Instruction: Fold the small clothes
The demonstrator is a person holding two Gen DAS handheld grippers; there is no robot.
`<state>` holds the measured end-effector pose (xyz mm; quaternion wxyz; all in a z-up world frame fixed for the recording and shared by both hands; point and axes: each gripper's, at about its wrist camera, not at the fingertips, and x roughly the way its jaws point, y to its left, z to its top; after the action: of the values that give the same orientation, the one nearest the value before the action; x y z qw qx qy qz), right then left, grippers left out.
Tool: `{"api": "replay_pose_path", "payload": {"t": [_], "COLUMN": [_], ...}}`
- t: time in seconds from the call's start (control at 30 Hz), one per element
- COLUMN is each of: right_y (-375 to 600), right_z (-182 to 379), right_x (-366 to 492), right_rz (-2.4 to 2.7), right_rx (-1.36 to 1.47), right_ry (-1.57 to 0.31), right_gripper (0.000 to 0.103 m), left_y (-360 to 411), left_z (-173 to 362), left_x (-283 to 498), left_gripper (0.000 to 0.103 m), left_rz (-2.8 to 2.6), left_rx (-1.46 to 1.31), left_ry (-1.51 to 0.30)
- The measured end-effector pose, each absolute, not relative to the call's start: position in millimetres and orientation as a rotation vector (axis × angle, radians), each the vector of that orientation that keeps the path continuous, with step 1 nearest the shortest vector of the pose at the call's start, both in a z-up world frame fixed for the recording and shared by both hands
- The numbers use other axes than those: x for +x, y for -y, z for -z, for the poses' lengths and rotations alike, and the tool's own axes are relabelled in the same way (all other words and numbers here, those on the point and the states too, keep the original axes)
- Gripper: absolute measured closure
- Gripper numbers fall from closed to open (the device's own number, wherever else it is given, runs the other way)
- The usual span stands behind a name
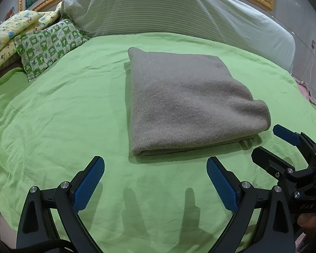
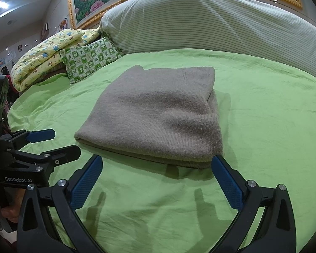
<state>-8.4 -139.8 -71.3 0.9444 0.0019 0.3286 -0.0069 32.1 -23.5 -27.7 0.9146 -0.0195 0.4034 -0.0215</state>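
Left wrist view shows the grey knit garment (image 1: 179, 101) lying folded on the green bed sheet (image 1: 52, 116), with left gripper (image 1: 155, 181) and right gripper (image 2: 158, 181) fingers spread apart, empty, just short of it, likely finished.

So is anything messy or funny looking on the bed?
Not really. The grey sweater lies folded in a tidy rectangle on the green sheet; only its far right corner shows a lower layer peeking out a little. Both grippers, left and right, are open and empty, short of it.
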Motion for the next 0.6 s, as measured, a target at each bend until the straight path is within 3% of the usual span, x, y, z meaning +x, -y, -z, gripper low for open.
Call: {"api": "replay_pose_path", "payload": {"t": [0.6], "right_y": [141.4], "right_z": [71.4], "right_x": [-7.1], "right_rz": [0.013], "right_rx": [0.007], "right_ry": [-0.673], "right_gripper": [0.000], "left_y": [25.1], "left_z": [28.7], "left_x": [32.5], "left_gripper": [0.005], "left_rz": [0.044], "left_rx": [-0.037], "left_ry": [-0.832]}}
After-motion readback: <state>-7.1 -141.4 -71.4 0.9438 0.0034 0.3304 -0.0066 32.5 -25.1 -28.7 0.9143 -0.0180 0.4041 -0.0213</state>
